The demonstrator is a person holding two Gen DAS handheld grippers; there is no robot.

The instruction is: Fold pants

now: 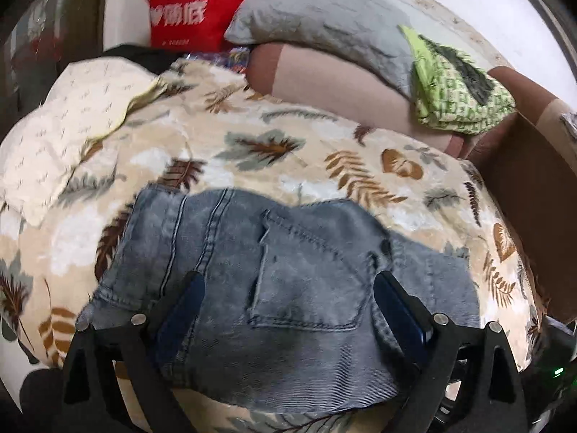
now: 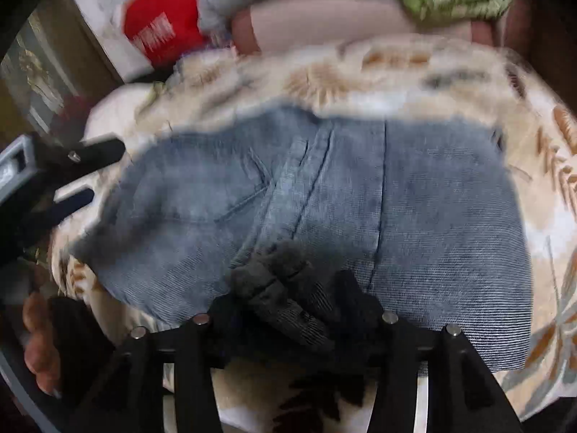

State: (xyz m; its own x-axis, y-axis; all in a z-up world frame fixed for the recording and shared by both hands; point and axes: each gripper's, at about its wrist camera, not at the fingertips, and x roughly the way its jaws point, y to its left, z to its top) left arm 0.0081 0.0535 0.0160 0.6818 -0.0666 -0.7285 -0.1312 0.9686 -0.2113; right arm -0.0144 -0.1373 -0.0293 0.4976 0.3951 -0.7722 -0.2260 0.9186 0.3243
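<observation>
Here, folded blue denim pants (image 1: 288, 288) lie in a compact bundle on a leaf-print blanket (image 1: 288, 151) covering a bed, near its front edge. Back pocket (image 1: 306, 281) faces up in the left wrist view. Left gripper (image 1: 288, 299) sits over the bundle, fingers (image 1: 396, 310) spread wide, one on each side of the pocket, nothing between them. Right gripper (image 2: 288, 288) is at the bundle's near edge, fingers drawn together on a bunched fold of denim (image 2: 285, 288); the view is blurred by motion. Left gripper also shows at the left edge of the right wrist view, beside the bundle. Toward the far edge: grey pillow (image 1: 324, 14), pink-brown pillow (image 1: 324, 83), green patterned cloth (image 1: 454, 90), red bag (image 1: 194, 3). Cream cloth (image 1: 65, 122) lies at the far left corner.
</observation>
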